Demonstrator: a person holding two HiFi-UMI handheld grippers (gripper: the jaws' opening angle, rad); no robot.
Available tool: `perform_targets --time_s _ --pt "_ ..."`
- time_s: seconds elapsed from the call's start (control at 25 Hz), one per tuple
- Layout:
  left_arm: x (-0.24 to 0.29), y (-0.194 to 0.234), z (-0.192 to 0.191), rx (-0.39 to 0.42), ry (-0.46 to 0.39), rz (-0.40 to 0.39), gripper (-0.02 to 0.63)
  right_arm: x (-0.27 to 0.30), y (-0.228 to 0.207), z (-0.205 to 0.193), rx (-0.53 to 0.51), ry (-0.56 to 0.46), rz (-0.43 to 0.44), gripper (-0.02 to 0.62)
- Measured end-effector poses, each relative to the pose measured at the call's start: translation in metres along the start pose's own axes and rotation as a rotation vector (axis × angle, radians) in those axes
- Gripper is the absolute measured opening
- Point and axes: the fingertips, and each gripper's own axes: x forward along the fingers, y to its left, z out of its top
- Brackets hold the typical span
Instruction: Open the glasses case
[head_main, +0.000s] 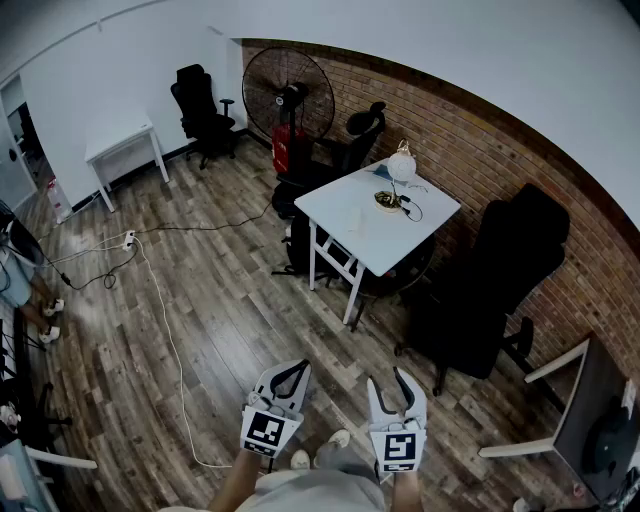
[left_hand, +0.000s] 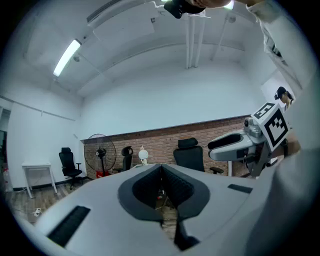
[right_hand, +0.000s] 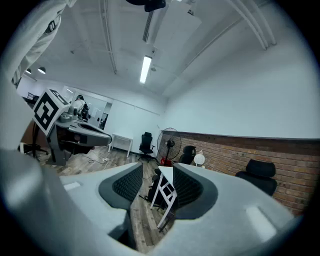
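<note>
The white table (head_main: 350, 225) stands far ahead by the brick wall, with a white lamp (head_main: 402, 163) and a small dark-and-yellow object (head_main: 387, 200) on it. I cannot make out a glasses case at this distance. Both grippers are held low in front of the person, well short of the table. My left gripper (head_main: 296, 368) (left_hand: 161, 166) is shut, its tips meeting with nothing between them. My right gripper (head_main: 388, 380) (right_hand: 152, 176) is open, and the gap between its jaws frames the distant table (right_hand: 166, 176).
Black office chairs (head_main: 480, 290) stand around the table, and another chair (head_main: 203, 112) is by a second white table (head_main: 120, 140) at the back left. A large floor fan (head_main: 288, 95) is by the wall. Cables and a power strip (head_main: 128, 240) run across the wooden floor.
</note>
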Motion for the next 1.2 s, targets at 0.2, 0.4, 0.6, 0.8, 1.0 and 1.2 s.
perform_targets --time_s 0.2,0.4,0.6,0.8,1.0,1.2 --pt "0.0 -0.003 -0.004 -0.002 0.005 -0.005 0.006 -0.001 -0.004 -0.003 0.098 0.009 -0.027 0.192" --pt "0.02 0.003 -0.007 0.002 0.013 0.003 0.006 0.022 -0.017 -0.008 0.107 -0.009 -0.022 0.192" --pt "0.056 0.012 -0.012 0.003 0.019 0.025 0.006 0.054 -0.036 -0.022 0.114 0.014 0.012 0.192" --pt "0.097 0.023 -0.012 0.003 0.028 0.047 0.006 0.09 -0.062 -0.029 0.12 -0.001 0.048 0.192" --pt "0.137 0.029 -0.009 0.01 0.04 0.072 0.006 0.119 -0.091 -0.035 0.136 0.015 0.07 0.192" --pt "0.17 0.03 -0.004 0.015 0.052 0.092 0.006 0.14 -0.117 -0.039 0.149 0.018 0.1 0.192"
